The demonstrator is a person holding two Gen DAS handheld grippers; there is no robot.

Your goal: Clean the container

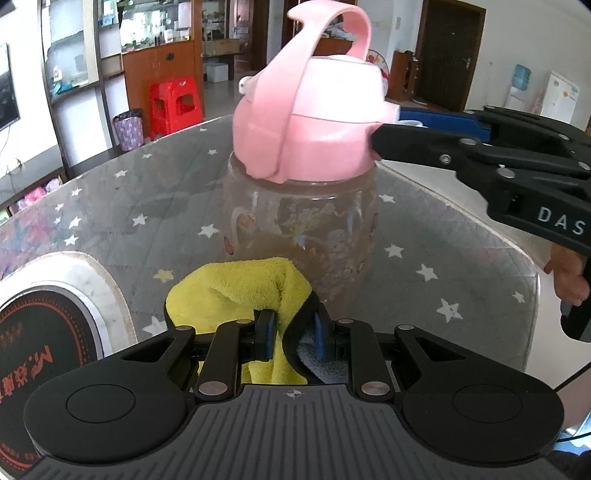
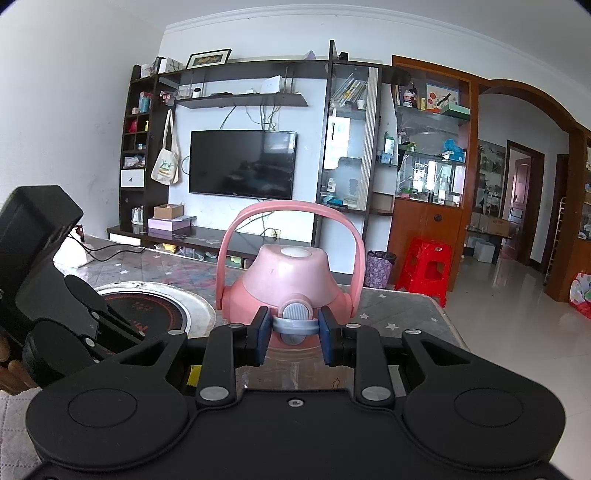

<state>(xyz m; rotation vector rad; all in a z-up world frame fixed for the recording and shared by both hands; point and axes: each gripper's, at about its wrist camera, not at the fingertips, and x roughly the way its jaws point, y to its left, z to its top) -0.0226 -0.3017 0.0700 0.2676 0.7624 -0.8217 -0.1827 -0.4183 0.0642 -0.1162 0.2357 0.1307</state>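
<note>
On the star-patterned table cover (image 1: 110, 206): one translucent water bottle (image 1: 303, 236), standing upright, walls smeared and cloudy, with faded cartoon prints. Fitted with a pink lid (image 1: 314, 122) and a pink carry handle (image 1: 325, 33) arched over the top; a grey clasp (image 2: 295, 321) sits on the lid's side.

Left gripper (image 1: 291, 336): jaws closed on a yellow cloth (image 1: 236, 291) with a grey reverse side; the bunched cloth lies against the lower front of the bottle. A hand (image 2: 11, 369) is partly seen at the edge of the right wrist view, behind this gripper's body.

Right gripper (image 2: 295, 334): jaws clamped on the lid from the side, blue pads flanking the grey clasp, holding the bottle steady. A hand (image 1: 569, 277) grips its handle.

Beside the bottle, set into the table: round induction cooktop (image 1: 44, 339) with a metal rim.

Background items: wall-mounted television (image 2: 242, 164), red plastic stool (image 2: 424, 266), patterned waste bin (image 2: 378, 267), shelving unit (image 2: 428, 147) with glass doors.
</note>
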